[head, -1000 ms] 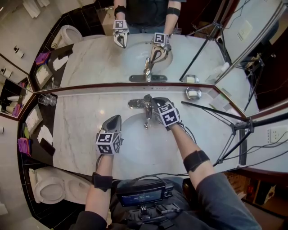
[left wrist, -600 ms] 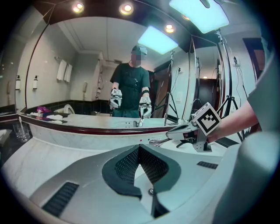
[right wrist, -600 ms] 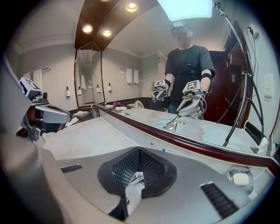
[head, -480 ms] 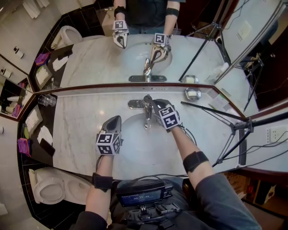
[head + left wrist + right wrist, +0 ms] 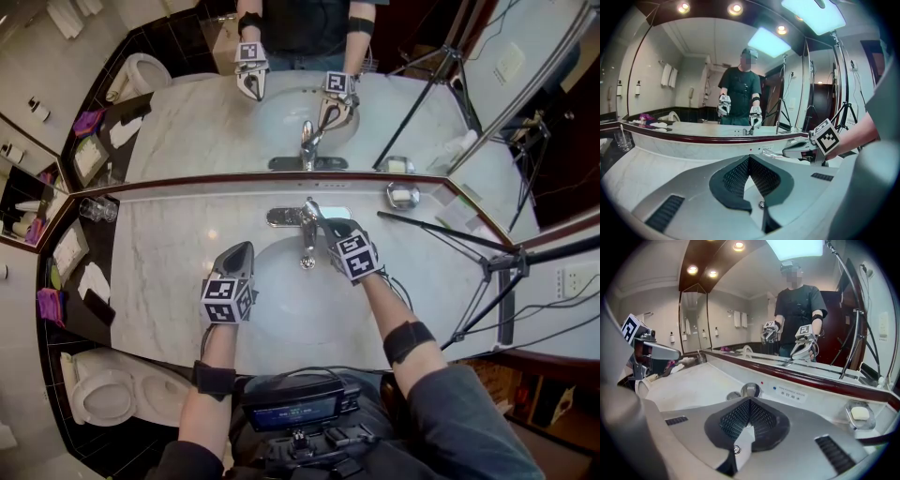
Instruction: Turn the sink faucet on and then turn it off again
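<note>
The right gripper (image 5: pixel 327 224) has drawn back from the faucet (image 5: pixel 307 231) at the basin's rear and now sits just right of it, jaws closed and empty. The left gripper (image 5: pixel 242 253), also closed and empty, stays left of the faucet. One lever push looks finished.

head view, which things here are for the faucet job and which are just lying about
For the job: faucet, sink, right gripper shut beside the faucet.
Just lying about: soap dish, drinking glass, tripod, toilet.
</note>
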Action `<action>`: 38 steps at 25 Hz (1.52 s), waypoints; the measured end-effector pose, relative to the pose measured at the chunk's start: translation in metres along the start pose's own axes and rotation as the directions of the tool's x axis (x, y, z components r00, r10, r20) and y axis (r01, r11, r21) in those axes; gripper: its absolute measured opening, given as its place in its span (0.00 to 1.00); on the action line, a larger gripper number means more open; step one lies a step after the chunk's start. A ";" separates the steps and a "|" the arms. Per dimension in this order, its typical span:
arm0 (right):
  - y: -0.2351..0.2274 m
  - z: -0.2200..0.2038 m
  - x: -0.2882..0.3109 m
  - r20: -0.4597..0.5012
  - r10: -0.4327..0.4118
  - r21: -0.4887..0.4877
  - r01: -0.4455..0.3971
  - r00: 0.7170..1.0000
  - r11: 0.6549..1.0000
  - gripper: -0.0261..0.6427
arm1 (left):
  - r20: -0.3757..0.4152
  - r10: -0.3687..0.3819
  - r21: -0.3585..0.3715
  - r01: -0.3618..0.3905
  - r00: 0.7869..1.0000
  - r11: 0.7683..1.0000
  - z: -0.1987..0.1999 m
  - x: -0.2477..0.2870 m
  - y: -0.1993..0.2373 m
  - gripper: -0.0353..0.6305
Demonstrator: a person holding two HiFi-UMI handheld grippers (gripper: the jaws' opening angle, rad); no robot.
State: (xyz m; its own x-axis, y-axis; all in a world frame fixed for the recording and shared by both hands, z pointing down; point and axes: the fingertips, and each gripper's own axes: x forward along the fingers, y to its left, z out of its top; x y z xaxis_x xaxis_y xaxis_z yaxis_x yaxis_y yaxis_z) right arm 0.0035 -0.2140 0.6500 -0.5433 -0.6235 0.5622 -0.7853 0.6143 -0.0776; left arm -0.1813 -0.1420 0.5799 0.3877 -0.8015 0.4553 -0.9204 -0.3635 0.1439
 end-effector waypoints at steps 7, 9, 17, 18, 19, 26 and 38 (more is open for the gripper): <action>-0.001 -0.003 0.000 0.014 -0.007 -0.009 0.007 1.000 1.000 0.07 | -0.005 -0.001 0.002 0.001 1.000 1.000 0.000 0.002 -0.001 0.05; -0.002 -0.003 0.000 0.019 -0.012 -0.002 0.012 1.000 1.000 0.07 | -0.006 -0.003 0.002 0.003 1.000 1.000 -0.001 0.003 -0.002 0.05; -0.002 -0.003 0.001 0.007 -0.015 -0.009 0.015 1.000 1.000 0.07 | -0.006 -0.001 0.002 0.001 1.000 1.000 -0.002 0.002 -0.002 0.05; -0.002 -0.003 0.001 0.001 -0.015 -0.012 0.015 1.000 1.000 0.07 | -0.006 0.000 0.003 0.000 1.000 1.000 -0.001 0.002 -0.002 0.05; -0.001 -0.003 0.001 -0.009 -0.015 -0.018 0.015 1.000 1.000 0.07 | -0.005 0.001 0.004 -0.001 1.000 1.000 -0.001 0.001 -0.002 0.05; -0.007 0.005 -0.010 -0.069 -0.051 -0.034 0.049 0.996 0.998 0.07 | 0.008 0.001 0.012 -0.001 1.000 1.000 0.006 -0.006 -0.004 0.05; -0.007 0.013 -0.085 0.037 -0.079 0.131 0.073 0.996 0.989 0.07 | 0.032 -0.021 0.020 0.021 0.999 1.000 0.009 -0.015 -0.017 0.05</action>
State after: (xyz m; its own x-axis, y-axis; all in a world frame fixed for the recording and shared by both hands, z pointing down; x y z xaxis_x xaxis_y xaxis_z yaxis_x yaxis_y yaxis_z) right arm 0.0514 -0.1718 0.5922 -0.4903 -0.6874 0.5358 -0.8552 0.4981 -0.1435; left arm -0.1711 -0.1275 0.5628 0.4088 -0.8081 0.4242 -0.9109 -0.3897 0.1355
